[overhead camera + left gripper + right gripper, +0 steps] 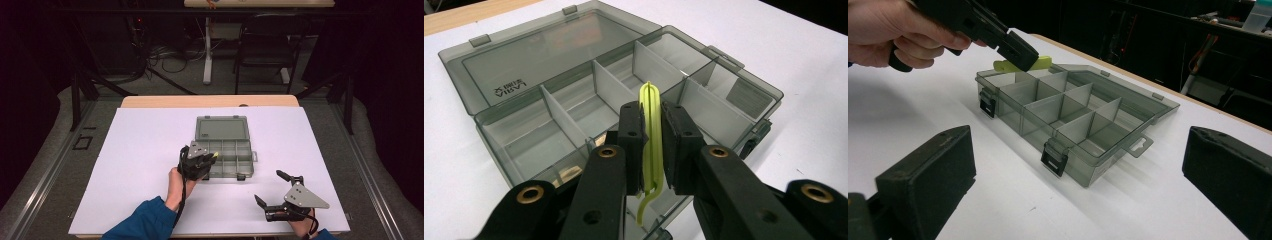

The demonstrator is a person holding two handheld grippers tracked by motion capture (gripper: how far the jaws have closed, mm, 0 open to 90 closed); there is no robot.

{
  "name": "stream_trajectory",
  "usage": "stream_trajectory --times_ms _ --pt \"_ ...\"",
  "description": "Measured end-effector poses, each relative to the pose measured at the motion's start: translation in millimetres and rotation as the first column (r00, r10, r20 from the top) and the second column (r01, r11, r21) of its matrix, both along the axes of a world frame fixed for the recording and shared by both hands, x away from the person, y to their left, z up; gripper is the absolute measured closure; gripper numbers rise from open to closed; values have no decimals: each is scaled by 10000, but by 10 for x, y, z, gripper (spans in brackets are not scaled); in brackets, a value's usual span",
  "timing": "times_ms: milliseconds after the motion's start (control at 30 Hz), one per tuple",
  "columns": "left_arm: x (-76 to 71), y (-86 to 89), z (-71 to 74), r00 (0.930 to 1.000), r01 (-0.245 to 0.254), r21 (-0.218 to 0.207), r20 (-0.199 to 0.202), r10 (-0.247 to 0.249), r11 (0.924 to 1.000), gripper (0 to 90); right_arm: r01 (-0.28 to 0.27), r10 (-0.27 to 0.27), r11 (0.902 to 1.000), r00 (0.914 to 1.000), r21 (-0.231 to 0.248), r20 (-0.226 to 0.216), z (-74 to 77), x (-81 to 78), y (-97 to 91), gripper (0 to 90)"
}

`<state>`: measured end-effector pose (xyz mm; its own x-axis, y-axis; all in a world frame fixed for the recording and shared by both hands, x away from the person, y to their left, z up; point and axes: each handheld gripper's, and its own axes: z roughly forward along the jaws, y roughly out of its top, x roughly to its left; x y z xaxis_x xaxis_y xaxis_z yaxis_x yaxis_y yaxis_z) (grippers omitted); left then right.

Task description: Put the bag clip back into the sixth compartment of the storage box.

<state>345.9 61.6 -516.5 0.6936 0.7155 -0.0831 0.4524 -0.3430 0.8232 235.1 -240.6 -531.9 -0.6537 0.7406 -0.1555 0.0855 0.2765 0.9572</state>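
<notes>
A smoky grey plastic compartment box (251, 159) lies near the middle of the white table top with its lid (222, 128) folded open toward the far side. Its compartments (559, 117) look bare. My left gripper (210, 159) hovers over the box's near left corner, shut on a thin yellow-green plastic piece (651, 135) with a hooked lower end. In the right gripper view the same piece (1042, 62) pokes out past the left gripper (1018, 52) above the box (1083, 167). My right gripper (269, 186) stands open, nothing between its jaws, on the near right side of the box.
A white sheet (140, 160) covers the table, with a wooden edge (210, 101) at the back. Beyond the table are a dark chair (265, 45), a table leg and floor cables. A blue sleeve (145, 220) comes in at the bottom left.
</notes>
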Motion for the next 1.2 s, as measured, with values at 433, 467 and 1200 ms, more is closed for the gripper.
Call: stream_trajectory --times_ms 433,467,1200 --pt "34 -22 -22 9996 -136 -193 -252 131 9997 800 -2 2 10000 10000 26 16 -4 5 4 2" --pt "37 -30 -30 9995 -146 -210 -271 140 9997 800 -3 3 10000 10000 23 25 -4 5 3 2" --pt "68 -82 -102 9985 -313 -125 -446 308 9994 799 7 -7 10000 10000 -67 73 -1 -4 7 5"
